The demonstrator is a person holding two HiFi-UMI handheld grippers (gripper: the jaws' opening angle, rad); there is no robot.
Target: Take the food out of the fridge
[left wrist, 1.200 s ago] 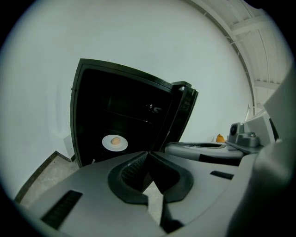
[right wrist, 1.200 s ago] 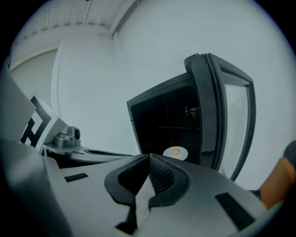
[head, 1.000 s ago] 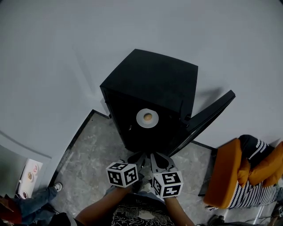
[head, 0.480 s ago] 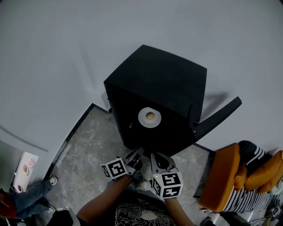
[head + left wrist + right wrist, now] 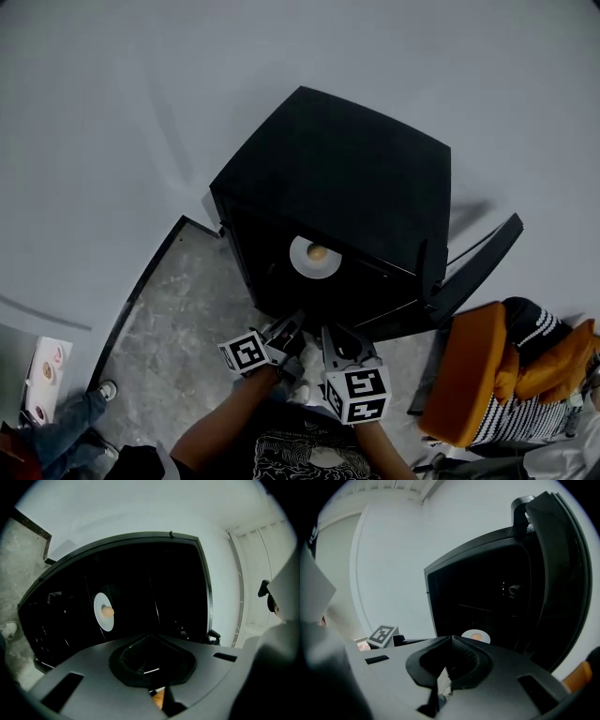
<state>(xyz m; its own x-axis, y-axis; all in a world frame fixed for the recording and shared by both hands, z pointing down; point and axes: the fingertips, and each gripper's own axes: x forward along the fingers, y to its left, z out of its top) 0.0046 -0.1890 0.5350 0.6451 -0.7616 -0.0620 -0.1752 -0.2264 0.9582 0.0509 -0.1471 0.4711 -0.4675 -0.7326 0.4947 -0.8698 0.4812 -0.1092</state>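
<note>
**Fridge open, food on its plate inside**

The small black fridge (image 5: 347, 178) stands on the grey stone floor (image 5: 178, 309) against the pale wall. Its door (image 5: 483, 267) is swung wide to the right. On a shelf inside lies a white plate (image 5: 302, 262) with one small, round, tan piece of food (image 5: 318, 252) on it. It might be a bun or an egg; it's too small to tell.

The person holds both tongs low in front of the opening, well short of the plate. The left gripper (image 5: 294, 321) has its jaws brought together at the tips, with nothing between them. The right gripper (image 5: 329, 332), just beside it, is also closed and empty.

An orange cushion (image 5: 469, 375) sits off to the right, beyond the door.
</note>
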